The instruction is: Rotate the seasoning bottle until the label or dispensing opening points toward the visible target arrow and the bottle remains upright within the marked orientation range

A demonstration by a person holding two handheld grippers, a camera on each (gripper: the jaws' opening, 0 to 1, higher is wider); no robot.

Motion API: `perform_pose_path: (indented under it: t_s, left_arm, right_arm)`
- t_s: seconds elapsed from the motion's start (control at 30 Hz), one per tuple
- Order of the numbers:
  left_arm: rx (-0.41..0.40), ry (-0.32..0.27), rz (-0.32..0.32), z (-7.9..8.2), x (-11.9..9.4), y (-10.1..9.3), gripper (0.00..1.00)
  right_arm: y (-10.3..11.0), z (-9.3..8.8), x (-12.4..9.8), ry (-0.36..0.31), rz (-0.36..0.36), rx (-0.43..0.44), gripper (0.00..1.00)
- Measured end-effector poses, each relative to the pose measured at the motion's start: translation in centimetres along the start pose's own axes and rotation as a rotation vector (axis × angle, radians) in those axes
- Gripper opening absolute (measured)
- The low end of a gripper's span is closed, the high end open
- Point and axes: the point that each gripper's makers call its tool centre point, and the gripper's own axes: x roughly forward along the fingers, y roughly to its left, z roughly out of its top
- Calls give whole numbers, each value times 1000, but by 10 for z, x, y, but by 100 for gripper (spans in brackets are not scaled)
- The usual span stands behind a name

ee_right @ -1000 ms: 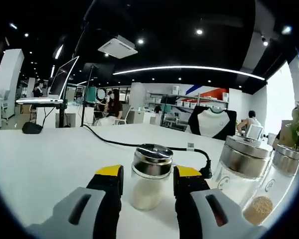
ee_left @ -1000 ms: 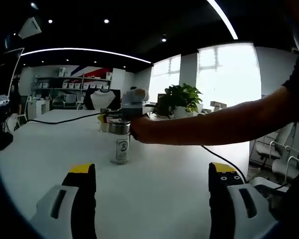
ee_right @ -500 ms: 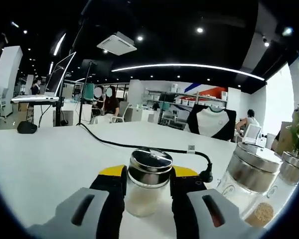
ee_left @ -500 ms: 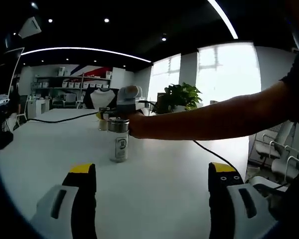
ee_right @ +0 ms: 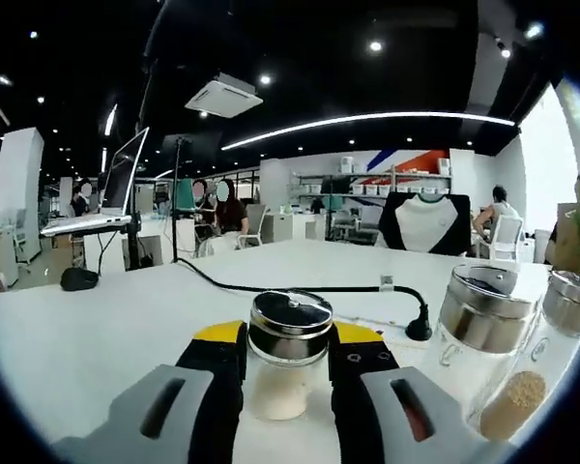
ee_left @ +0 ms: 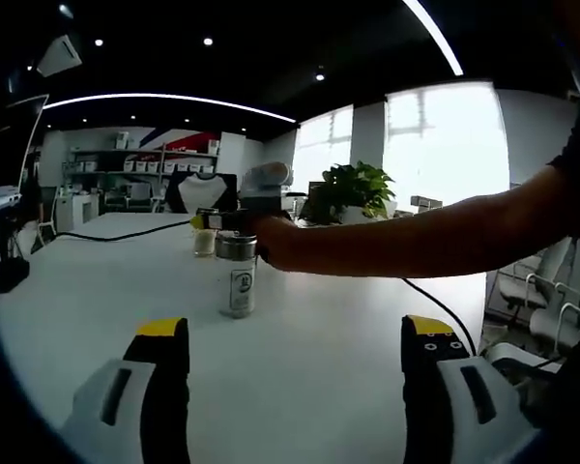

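Item: seasoning bottle [ee_right: 288, 360], clear glass with a steel cap, pale contents, standing upright on the white surface [ee_right: 97, 329] directly between the jaws of the right tool [ee_right: 287, 346]. The yellow-tipped jaws press against its two sides just below the cap, so the right tool is clamped on it, a hold that suits turning the bottle about its own axis without tipping it. Seen from the left gripper view, the right tool [ee_left: 234, 220] sits at the end of the person's outstretched arm [ee_left: 416, 237], ahead of the left tool [ee_left: 288, 340] and well apart from it, beside a labelled bottle [ee_left: 237, 275] whose printed mark faces the left tool. Whether this labelled bottle is the held one or a neighbour cannot be told from that view. The left tool hangs low over the surface with its jaws spread wide and nothing between them, apparently kept back as a spare hand. To the right of the held bottle stand two more capped jars, a nearer jar [ee_right: 469, 333] and an outer jar [ee_right: 532, 372] with tan grains, both cut by the view's edge. A black cable [ee_right: 309, 288] runs across the surface beyond the right tool. No target arrow or marked range can be made out on the surface, and the held bottle's label and dispensing opening are hidden, so its present heading cannot be judged.
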Motion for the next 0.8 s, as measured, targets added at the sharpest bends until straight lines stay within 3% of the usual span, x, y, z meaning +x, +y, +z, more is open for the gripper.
perform_pose_path:
  t_s: [0.13,0.27,0.47,0.8]
  left_arm:
    - [5,-2,14,1,1,4,94]
    - [13,-11,36,3,2,8,92]
    - [-1,-25,25,7,8,9,90]
    - [35,-35,10,12,17,5,89]
  right_arm:
    - [7,5,-14,-19,33,-65,31]
    - [11,6,-33,-12,70,-71,31]
    - [18,8,-62,-24,114,-150,31]
    - [14,15,-112,-52,149,-105,31]
